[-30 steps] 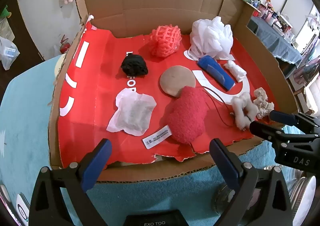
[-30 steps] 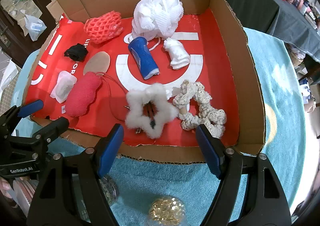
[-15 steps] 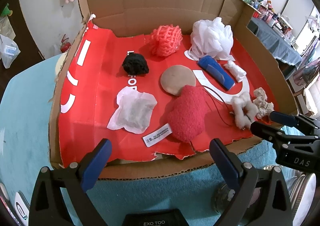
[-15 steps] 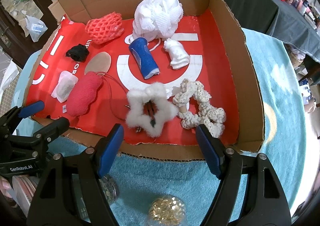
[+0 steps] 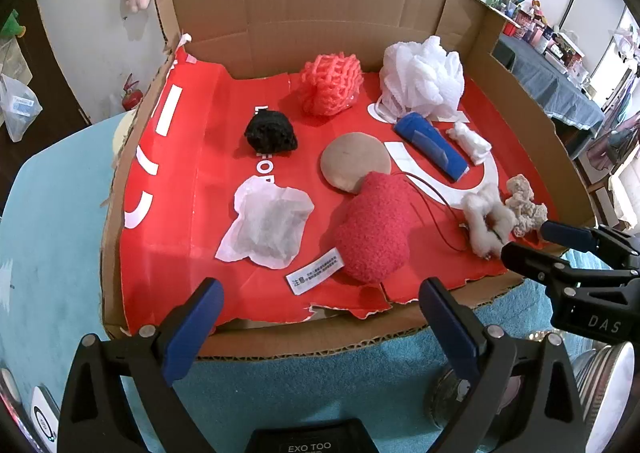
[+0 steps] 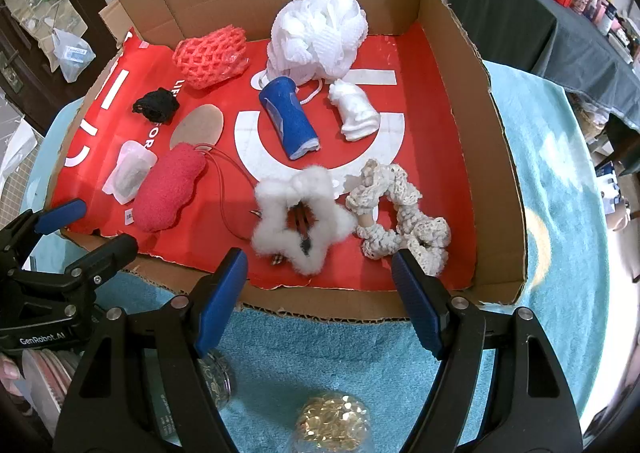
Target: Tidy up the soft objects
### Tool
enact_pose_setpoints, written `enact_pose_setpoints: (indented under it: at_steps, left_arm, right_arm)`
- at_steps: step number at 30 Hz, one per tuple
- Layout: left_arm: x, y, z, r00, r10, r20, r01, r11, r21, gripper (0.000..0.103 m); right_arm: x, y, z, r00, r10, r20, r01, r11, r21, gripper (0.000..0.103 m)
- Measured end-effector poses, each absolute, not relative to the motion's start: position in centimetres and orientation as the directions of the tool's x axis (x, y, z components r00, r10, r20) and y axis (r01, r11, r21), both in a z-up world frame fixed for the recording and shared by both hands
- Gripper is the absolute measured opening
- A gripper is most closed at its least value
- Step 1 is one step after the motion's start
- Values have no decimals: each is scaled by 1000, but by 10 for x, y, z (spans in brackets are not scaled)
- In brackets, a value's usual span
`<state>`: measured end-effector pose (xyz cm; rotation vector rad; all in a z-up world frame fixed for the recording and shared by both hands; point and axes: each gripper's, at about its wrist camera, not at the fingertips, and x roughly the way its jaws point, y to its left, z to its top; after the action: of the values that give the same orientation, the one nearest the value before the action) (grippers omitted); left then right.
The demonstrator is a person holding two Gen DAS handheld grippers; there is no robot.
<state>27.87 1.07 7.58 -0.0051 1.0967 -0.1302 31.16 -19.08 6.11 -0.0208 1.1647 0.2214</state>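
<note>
Just beyond the near cardboard lip of the box (image 6: 360,313), straight ahead of the right gripper (image 6: 320,289), lies the fluffy white star-shaped ring (image 6: 302,219), and that is the relation the next move seems to turn on: the ring sits almost centred between the two spread blue pads, with nothing between them and no contact yet. The crocheted cream scrunchie (image 6: 400,215) lies just to its right, touching or nearly touching it, with its long axis running away towards the box's right wall, so a grab at the star would have to come in from its left half to avoid snagging both. The left gripper (image 5: 320,317) also stands wide apart and empty, hovering outside the box's front edge; the red fuzzy pouch (image 5: 374,229) lies ahead of it and slightly right, long axis pointing away up the red liner (image 5: 180,213), its label (image 5: 316,271) nearest the pads. The thin red cord (image 5: 432,209) trails from the pouch towards the star, though whether it is tied to either is hard to tell from here. By my reading the right hand is nearer the star and scrunchie, the left nearer the pouch and the white tissue packet (image 5: 266,223).
</note>
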Motion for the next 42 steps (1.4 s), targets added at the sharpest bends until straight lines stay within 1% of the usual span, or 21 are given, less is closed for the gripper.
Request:
enact_pose_setpoints:
  at_steps: [42]
  left_arm:
    - [277,11,76,458,-108,-883,94,993,-72,100]
  right_arm:
    - [311,-190,63,385,158,-909,-180,979,94,74]
